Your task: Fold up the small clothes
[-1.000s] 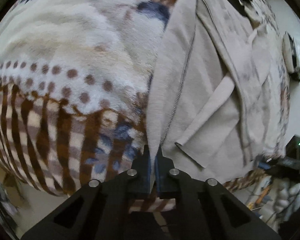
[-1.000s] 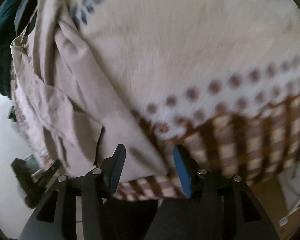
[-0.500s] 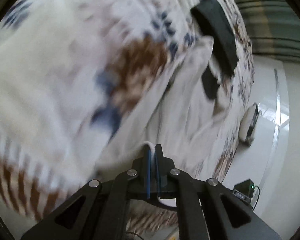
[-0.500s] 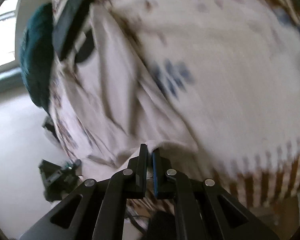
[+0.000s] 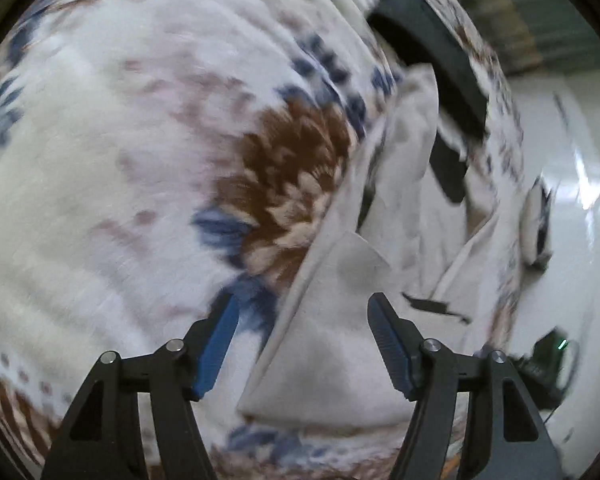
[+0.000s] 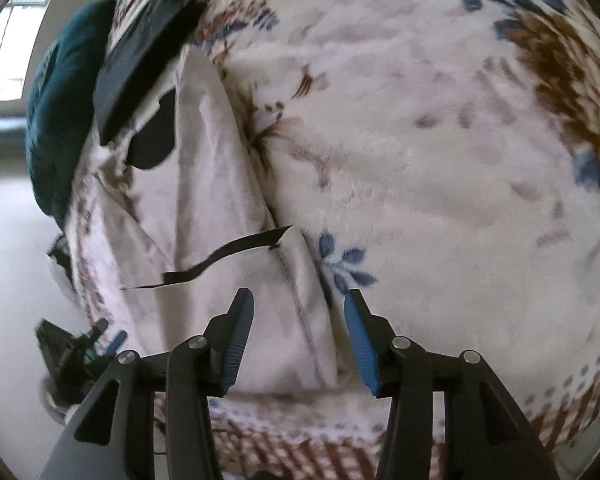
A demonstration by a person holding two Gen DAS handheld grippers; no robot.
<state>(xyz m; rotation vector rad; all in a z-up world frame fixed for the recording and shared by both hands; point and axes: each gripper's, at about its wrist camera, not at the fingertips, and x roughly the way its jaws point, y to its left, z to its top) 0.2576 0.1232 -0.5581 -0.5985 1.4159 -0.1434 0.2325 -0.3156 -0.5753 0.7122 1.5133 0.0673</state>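
A pale beige garment [image 5: 340,336] lies folded over on a fleece blanket [image 5: 120,168] patterned white, brown and blue. In the left wrist view my left gripper [image 5: 302,320] is open, its blue pads either side of the garment's near folded end. In the right wrist view the same garment [image 6: 220,208] stretches away with a dark strip across it, and my right gripper [image 6: 298,316] is open over its near corner by a stitched seam. Neither gripper holds anything.
A black folded item [image 6: 144,52] lies at the far end of the garment, next to a dark teal bundle [image 6: 56,112]. It also shows in the left wrist view [image 5: 436,64]. The blanket's edge drops to a pale floor [image 5: 580,208] with a small dark device [image 6: 68,348].
Both grippers carried the garment's near edge forward over itself, then opened and let it go. The garment now lies folded shorter on the blanket.
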